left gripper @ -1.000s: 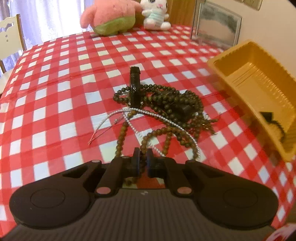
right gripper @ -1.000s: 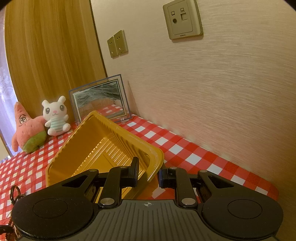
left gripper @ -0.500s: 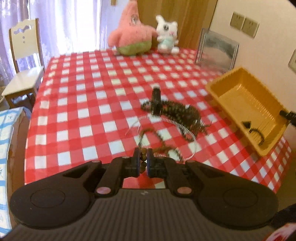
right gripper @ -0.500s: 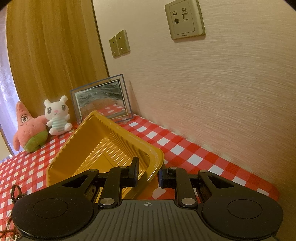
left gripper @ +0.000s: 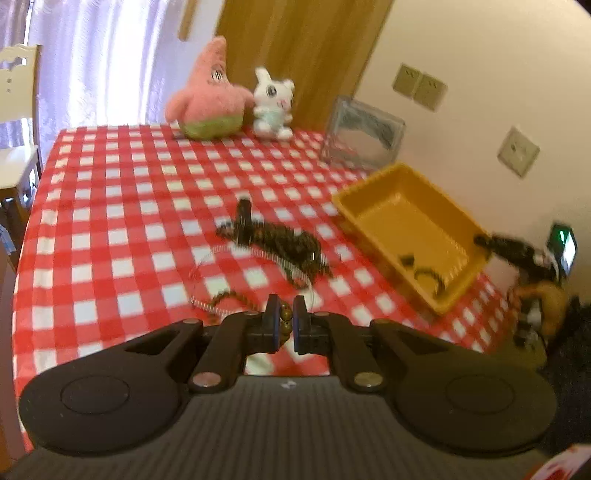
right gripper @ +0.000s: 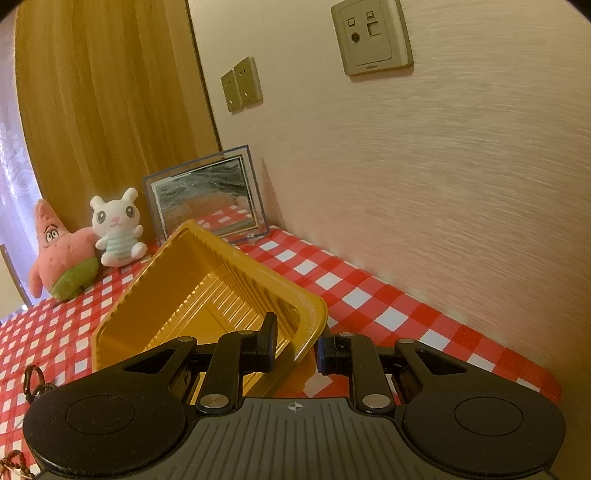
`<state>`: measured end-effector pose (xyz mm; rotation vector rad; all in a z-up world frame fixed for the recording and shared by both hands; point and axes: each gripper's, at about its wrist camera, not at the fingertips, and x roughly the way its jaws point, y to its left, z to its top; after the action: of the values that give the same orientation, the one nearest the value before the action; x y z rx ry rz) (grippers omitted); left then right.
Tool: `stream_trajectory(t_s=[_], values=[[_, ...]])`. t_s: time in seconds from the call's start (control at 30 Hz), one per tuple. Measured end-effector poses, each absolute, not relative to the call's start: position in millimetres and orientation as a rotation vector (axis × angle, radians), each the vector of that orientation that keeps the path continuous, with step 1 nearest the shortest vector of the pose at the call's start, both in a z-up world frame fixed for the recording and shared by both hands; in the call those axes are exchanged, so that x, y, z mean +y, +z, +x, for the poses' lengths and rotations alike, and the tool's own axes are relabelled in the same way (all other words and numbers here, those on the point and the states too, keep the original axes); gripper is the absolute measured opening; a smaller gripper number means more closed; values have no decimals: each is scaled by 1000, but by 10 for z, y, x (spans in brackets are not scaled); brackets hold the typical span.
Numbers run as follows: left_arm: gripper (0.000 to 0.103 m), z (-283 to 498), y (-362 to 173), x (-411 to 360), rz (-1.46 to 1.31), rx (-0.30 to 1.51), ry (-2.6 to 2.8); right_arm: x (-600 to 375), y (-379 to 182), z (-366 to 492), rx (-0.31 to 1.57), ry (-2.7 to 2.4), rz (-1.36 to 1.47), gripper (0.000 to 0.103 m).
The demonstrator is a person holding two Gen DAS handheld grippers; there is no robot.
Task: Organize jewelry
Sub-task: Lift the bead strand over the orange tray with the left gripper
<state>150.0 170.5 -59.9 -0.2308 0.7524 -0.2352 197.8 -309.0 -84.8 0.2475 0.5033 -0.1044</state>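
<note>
My left gripper is shut on a strand of brown beads, which trails down to the left onto the red checked tablecloth. The rest of the jewelry pile lies mid-table: dark bead strings, a black clasp-like piece and a thin silver chain. To its right stands a yellow tray with small black pieces inside. My right gripper is shut on the near corner rim of the yellow tray; in the left wrist view the right gripper shows at that corner.
A pink star plush and a white bunny plush sit at the table's far edge, beside a framed picture. A wall with sockets runs close along the right. A white chair stands past the left edge.
My left gripper has risen and drawn back from the pile with the brown bead strand still clamped, so more of the table shows. The right gripper and tray have not moved.
</note>
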Motion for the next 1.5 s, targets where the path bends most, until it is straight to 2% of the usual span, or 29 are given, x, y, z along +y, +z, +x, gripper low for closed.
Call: stream_trajectory(t_s=[0.13, 0.57, 0.7, 0.9, 1.13, 1.5], values=[[6, 1396, -622, 1707, -132, 831, -209, -3087, -847, 1977, 504, -105, 248, 20], [6, 1444, 221, 1507, -85, 588, -268, -3091, -852, 1984, 502, -97, 250, 20], [6, 1555, 382, 1393, -81, 585, -258, -3089, -843, 1979, 502, -96, 249, 20], [6, 1839, 445, 1320, -149, 658, -203, -3053, -826, 1946, 505, -92, 252, 20], [6, 2157, 629, 1050, -143, 590, -281, -3041, -816, 1941, 505, -95, 255, 20], [6, 2838, 596, 411, -223, 508, -508, -2971, -796, 1954, 517, -134, 253, 20]])
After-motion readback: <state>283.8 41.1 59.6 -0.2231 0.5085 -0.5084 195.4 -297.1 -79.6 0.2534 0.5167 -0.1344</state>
